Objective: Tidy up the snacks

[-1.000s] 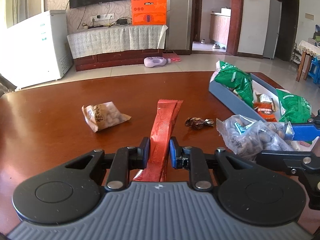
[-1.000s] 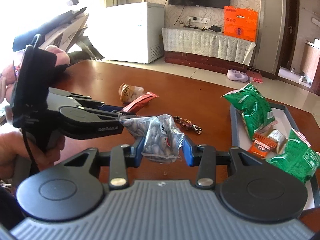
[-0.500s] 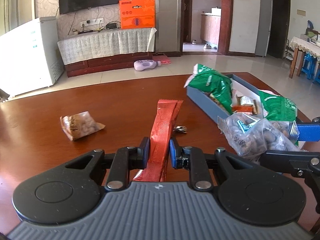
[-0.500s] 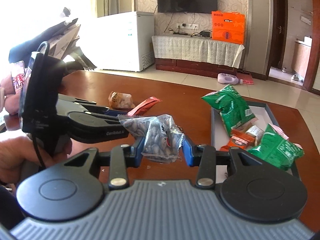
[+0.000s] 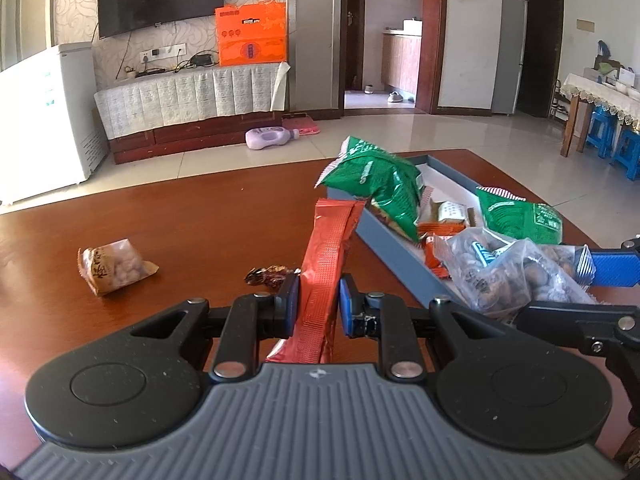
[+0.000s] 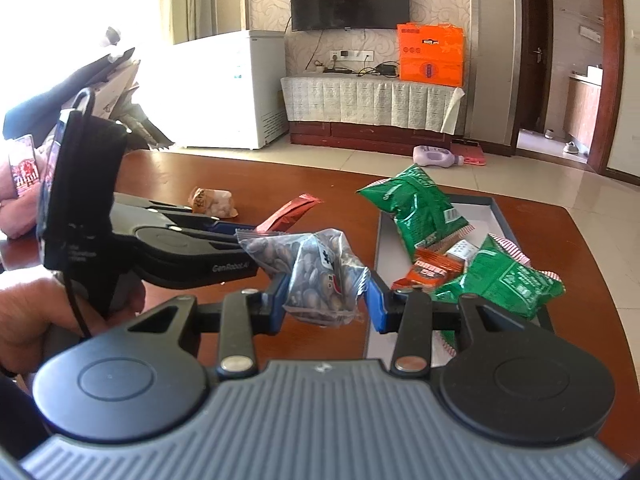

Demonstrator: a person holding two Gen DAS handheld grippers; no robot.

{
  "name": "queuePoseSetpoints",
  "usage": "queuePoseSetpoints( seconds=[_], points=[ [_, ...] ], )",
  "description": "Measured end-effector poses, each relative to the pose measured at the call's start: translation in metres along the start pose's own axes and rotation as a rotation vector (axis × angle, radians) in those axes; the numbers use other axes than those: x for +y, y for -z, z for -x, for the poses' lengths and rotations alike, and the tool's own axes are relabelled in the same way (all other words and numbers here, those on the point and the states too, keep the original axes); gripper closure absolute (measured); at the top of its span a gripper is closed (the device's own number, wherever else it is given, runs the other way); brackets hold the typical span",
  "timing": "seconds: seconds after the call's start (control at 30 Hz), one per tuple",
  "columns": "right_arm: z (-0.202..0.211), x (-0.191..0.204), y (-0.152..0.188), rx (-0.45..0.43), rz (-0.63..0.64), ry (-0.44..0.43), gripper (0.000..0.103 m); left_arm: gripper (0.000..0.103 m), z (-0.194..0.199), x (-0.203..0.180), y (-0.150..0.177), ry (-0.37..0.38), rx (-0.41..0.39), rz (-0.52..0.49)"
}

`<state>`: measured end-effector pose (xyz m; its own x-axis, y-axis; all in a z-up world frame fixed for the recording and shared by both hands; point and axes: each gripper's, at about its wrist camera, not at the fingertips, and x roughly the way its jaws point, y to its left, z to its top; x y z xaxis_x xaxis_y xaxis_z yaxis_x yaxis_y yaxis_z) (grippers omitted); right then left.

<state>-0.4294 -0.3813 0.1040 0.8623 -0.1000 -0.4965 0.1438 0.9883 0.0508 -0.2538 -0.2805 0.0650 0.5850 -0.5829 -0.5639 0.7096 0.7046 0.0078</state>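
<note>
My left gripper (image 5: pixel 319 307) is shut on a long red snack stick (image 5: pixel 326 256) and holds it above the table, pointing at the near edge of the blue tray (image 5: pixel 394 246). My right gripper (image 6: pixel 328 300) is shut on a clear bag of nuts (image 6: pixel 320 276), held beside the tray (image 6: pixel 496 210); the bag also shows in the left wrist view (image 5: pixel 508 276). The tray holds two green bags (image 6: pixel 424 208) (image 6: pixel 508 280) and small orange packets (image 6: pixel 434 272). A tan nut packet (image 5: pixel 112 266) and a dark wrapped candy (image 5: pixel 266 274) lie on the table.
The brown wooden table (image 5: pixel 180 216) ends just beyond the tray. The left gripper's body and the person's hand (image 6: pixel 80 236) fill the left of the right wrist view. Behind are a white freezer (image 5: pixel 44 116), a TV bench and an orange box (image 5: pixel 252 34).
Both grippers have swung right toward the tray with their snacks still held. The tray now sits nearer and more central; the tan packet and candy have shifted left in view.
</note>
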Motion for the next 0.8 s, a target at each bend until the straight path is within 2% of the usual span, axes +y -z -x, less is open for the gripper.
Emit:
queuePoseSetpoints(
  seconds=[0.8],
  points=[
    [0.017, -0.046, 0.002, -0.059, -0.071, 0.082, 0.06, 0.078, -0.024, -0.052, -0.026, 0.085, -0.045, -0.043]
  ],
)
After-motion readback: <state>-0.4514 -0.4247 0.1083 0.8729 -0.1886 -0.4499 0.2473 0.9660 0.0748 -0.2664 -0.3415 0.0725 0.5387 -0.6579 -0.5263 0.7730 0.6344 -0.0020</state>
